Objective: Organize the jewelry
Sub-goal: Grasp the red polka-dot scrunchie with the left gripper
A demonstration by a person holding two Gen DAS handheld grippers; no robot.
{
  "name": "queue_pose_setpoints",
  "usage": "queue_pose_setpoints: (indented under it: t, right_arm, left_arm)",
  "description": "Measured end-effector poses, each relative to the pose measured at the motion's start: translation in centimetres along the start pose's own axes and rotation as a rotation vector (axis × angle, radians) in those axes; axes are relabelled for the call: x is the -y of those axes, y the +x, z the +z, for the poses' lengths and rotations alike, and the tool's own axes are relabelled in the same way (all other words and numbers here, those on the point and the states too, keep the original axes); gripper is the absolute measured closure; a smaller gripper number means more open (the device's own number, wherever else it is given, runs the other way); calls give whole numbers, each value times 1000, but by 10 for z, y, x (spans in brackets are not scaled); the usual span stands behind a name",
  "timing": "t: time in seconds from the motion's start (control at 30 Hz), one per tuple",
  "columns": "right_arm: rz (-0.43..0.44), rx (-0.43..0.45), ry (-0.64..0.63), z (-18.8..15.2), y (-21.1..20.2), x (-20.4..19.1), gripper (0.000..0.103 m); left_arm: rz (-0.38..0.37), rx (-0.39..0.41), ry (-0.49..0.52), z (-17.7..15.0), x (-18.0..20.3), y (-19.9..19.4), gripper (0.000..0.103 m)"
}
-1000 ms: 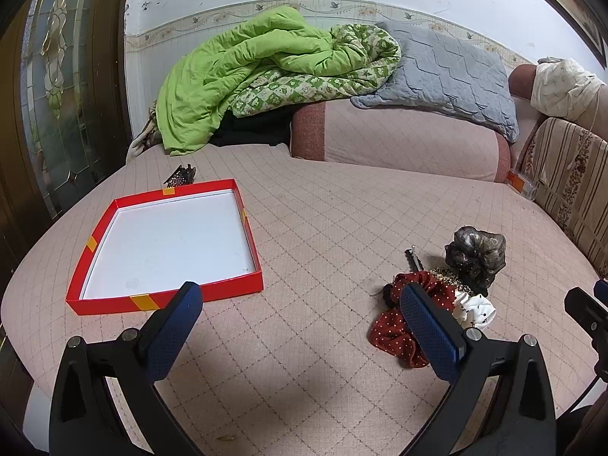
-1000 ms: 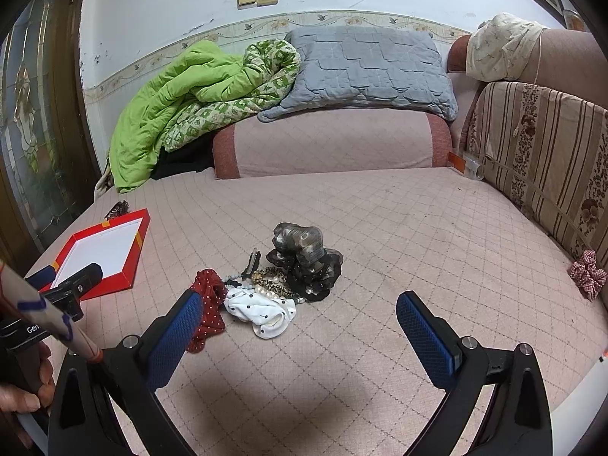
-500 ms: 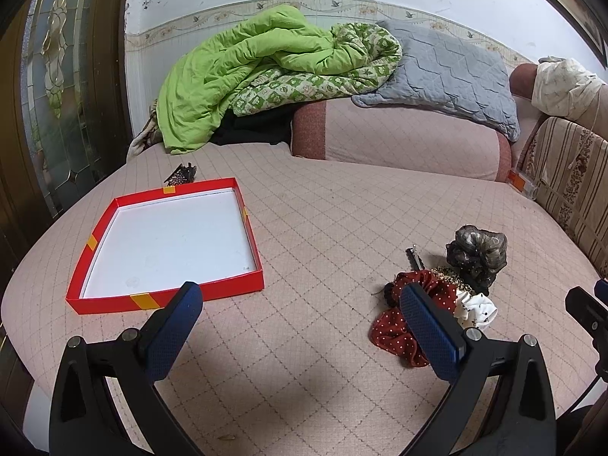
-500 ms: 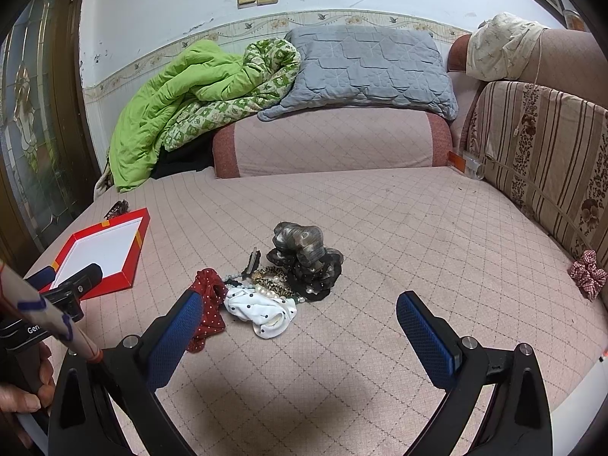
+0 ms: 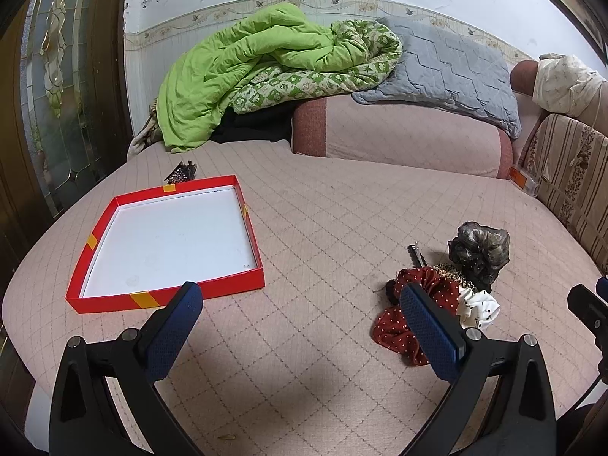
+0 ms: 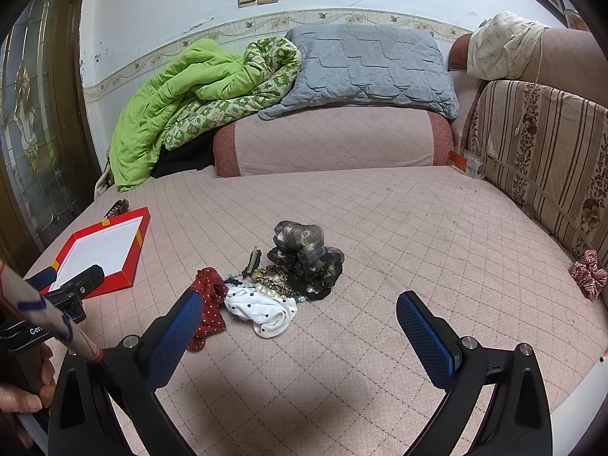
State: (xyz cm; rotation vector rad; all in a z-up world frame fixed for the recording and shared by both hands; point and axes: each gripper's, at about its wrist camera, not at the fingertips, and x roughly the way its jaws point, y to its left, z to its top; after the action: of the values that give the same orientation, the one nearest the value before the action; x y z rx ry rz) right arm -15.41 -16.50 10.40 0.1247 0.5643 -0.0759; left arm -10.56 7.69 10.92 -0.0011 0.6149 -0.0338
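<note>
The left gripper (image 5: 300, 306) hangs above the pink quilted bed (image 5: 334, 205) with its jaws spread wide and nothing between them; the right gripper (image 6: 298, 309) is likewise released and empty. The left one's right finger covers part of the red dotted scrunchie (image 5: 391, 326).

The jewelry lies in one small heap. In it, the red scrunchie touches a white dotted scrunchie (image 6: 266, 309), with a string of pearls (image 6: 266, 289) and a leopard-print piece tangled just behind; how many strands there are is hard to tell. A dark gauzy scrunchie (image 6: 304, 256) sits at the heap's far side, a black clip (image 6: 252, 260) beside it.

Well left of the heap is a red tray (image 5: 114, 296), white inside. A dark clip (image 5: 181, 173) behind it is half hidden by the tray's rim. Far right of the heap, a checked scrunchie (image 6: 589, 273) lies against the striped cushion (image 6: 547, 159).
</note>
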Motion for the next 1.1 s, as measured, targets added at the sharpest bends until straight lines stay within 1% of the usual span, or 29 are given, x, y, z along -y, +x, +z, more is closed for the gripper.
queue_pose_setpoints:
  t: [0.13,0.27,0.33,0.37,0.4,0.47,0.57,0.67,0.77,0.87,0.9,0.93,0.97,1.0,1.03,1.1]
  right_arm:
    - [8,-7,0,-4,5,-1,0]
    - [23,-16,21,-6,10,2,0]
    - [30,-20,32,-5,12,5,0]
    - [34,-23,38,-5,13,6,0]
    - [38,-25,42,-5,14,8,0]
    - [44,-24,51,-5,14,9,0]
    - [57,-15,85,-5,12,17,0]
    - [72,-13,136,-3,12,27,0]
    - [90,-11,192,-2,13,39,0]
    - [99,-11,212,-1,12,43,0]
    - [101,-11,211,-1,11,43,0]
    - [102,-12,210,-1,11,42,0]
    - [103,-12,208,0,12,42,0]
    - [105,-13,207,0,12,42,0]
    - [106,-15,205,0,13,42,0]
    - [105,-19,203,0,13,42,0]
  left_arm:
    - [-29,-32,-3,0,-2,7,0]
    - [-100,-110,11,0,-5,22,0]
    - [-139,-137,16,-2,-2,28,3]
    - [-161,-159,21,-3,1,32,10]
    - [-178,-175,27,-4,5,35,15]
    - [-234,-210,41,-7,15,43,18]
    - [-277,-227,90,-9,37,53,18]
    - [-322,-257,107,-10,56,66,18]
    - [-340,-287,123,-12,71,82,18]
    - [-345,-328,143,-17,84,102,19]
    - [-344,-338,143,-18,84,107,29]
    - [-354,-352,144,-20,85,112,42]
    - [-368,-372,143,-21,85,119,65]
    - [-385,-387,133,-22,84,123,72]
    - [-401,-381,121,-22,81,123,73]
    - [-411,-363,120,-21,78,120,82]
